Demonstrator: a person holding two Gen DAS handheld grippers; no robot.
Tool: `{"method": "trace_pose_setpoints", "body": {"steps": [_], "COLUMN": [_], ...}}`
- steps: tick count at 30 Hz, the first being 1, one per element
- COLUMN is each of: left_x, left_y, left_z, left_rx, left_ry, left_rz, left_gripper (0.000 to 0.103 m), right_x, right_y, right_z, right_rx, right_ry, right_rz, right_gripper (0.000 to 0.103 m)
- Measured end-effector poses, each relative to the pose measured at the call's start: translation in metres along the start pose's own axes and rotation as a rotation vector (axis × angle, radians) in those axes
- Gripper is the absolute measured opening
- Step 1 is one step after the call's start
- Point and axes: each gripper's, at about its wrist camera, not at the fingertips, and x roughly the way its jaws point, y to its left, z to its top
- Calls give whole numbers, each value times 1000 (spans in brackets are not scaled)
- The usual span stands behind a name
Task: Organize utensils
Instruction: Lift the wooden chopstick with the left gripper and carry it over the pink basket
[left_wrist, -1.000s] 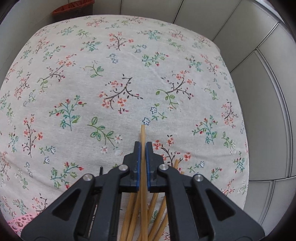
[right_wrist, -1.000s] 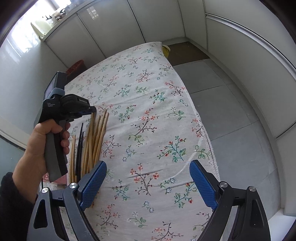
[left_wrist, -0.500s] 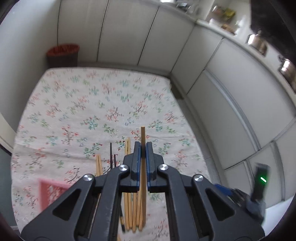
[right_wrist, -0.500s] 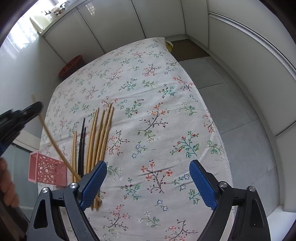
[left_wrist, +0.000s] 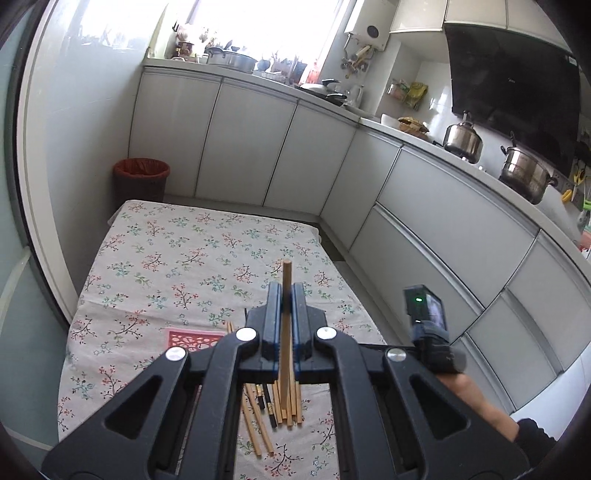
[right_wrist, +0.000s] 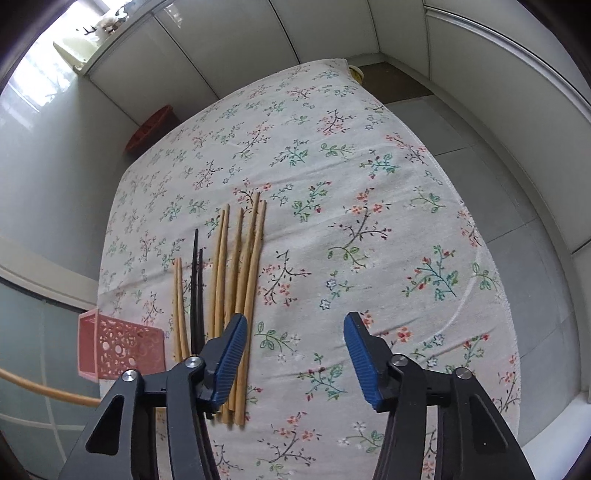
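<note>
My left gripper (left_wrist: 285, 295) is shut on a single wooden chopstick (left_wrist: 286, 317) and holds it high above the table, pointing forward. That chopstick also shows at the left edge of the right wrist view (right_wrist: 44, 389). Several wooden chopsticks (right_wrist: 243, 280) and two black chopsticks (right_wrist: 196, 291) lie side by side on the floral tablecloth (right_wrist: 351, 206). A pink perforated basket (right_wrist: 118, 345) stands left of them. My right gripper (right_wrist: 293, 350) is open and empty, low over the near ends of the chopsticks.
White cabinets run along the back and right. A bin with a red liner (left_wrist: 140, 177) stands beyond the table's far left corner. The right hand-held gripper's body (left_wrist: 428, 332) shows at the right of the left wrist view. Grey floor lies right of the table.
My left gripper has lifted the wooden chopstick up and back from the pile, tilting toward the room. My right gripper has moved lower and closer to the chopsticks and narrowed its opening.
</note>
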Motion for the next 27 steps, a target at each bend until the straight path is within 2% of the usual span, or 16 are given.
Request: {"method": "trace_pose_setpoints", "body": {"steps": [4,8,11,14,19,21,24,27], "left_x": [-8,-5,1,1,1,3,2,-3], "left_y": [6,16,27,32,29,29,28,27], "left_z": [1,-1,-1,-2,-3,-4,-4,-3], "left_rx": [4,-4,-30,-59,-55,-58,-54,-55], "left_ry": [-20,-24,-5,4,13,21,21,16], "left_rz": [-26,-11,-3,-29,-36,-38,-31,-35], "left_gripper": [5,5,5,5,5,5,6,5], "right_x": [25,58,79,94,108,116,119,111], "right_y": [15,17,22,26,34,42,57,60], "right_z": [17,35,44,52,58,57,54,48], "right_rx": [-41,11,18,25,8,-27,-111,-118], "right_ry": [15,41,50,51,63,81,67,44], "right_rz": [-28,15,15,20,-6,-55,-143,-143], "right_gripper": [30,19,16,14,12,7,7,6]}}
